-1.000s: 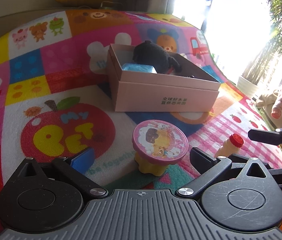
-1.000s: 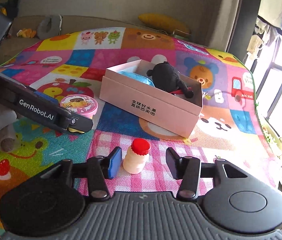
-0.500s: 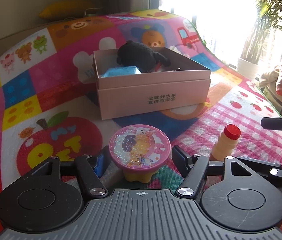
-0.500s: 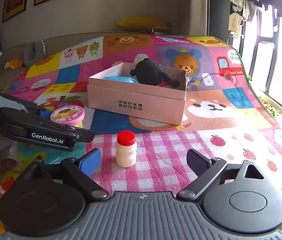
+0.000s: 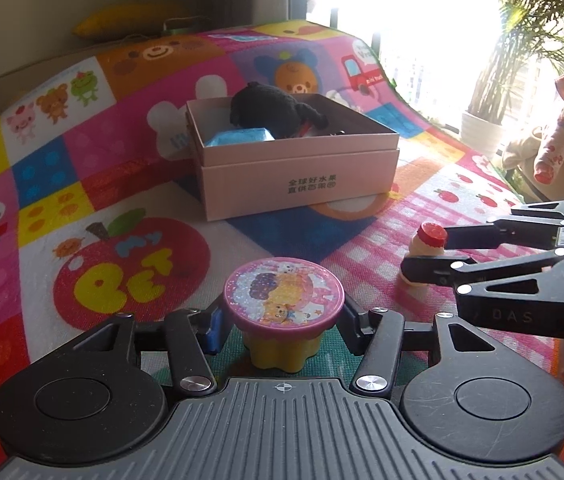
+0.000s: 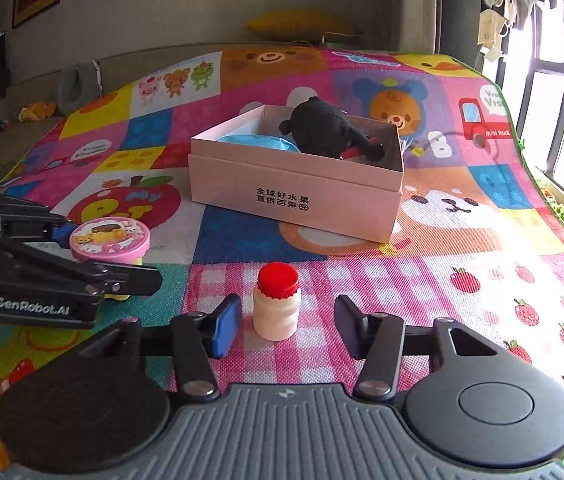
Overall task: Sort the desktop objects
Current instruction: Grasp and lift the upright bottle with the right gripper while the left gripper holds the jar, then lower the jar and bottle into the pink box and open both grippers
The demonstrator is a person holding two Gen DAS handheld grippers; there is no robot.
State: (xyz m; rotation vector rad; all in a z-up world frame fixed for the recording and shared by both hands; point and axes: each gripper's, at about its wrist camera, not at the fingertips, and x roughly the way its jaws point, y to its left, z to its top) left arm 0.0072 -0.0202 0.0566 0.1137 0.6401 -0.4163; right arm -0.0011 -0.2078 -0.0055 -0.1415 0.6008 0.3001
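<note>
Left wrist view: the left gripper (image 5: 282, 326), jaws just closing, clasps the pudding cup (image 5: 283, 316), upright on the play mat (image 5: 130, 240).

Right wrist view: the right gripper (image 6: 287, 326), jaws just closing, brackets the upright little bottle (image 6: 276, 302) without touching, before the pink box (image 6: 294, 192).

Daylight pours in from the window (image 5: 410, 12), blown out to pure white in the left wrist view, and the palm (image 5: 538, 32) beside it dissolves in glare. Away from the window the wall (image 6: 210, 4) sits dim. The play mat (image 6: 462, 264) bows at the edges. Both views stay sharp; the pink box (image 6: 294, 192) casts a soft shadow.
</note>
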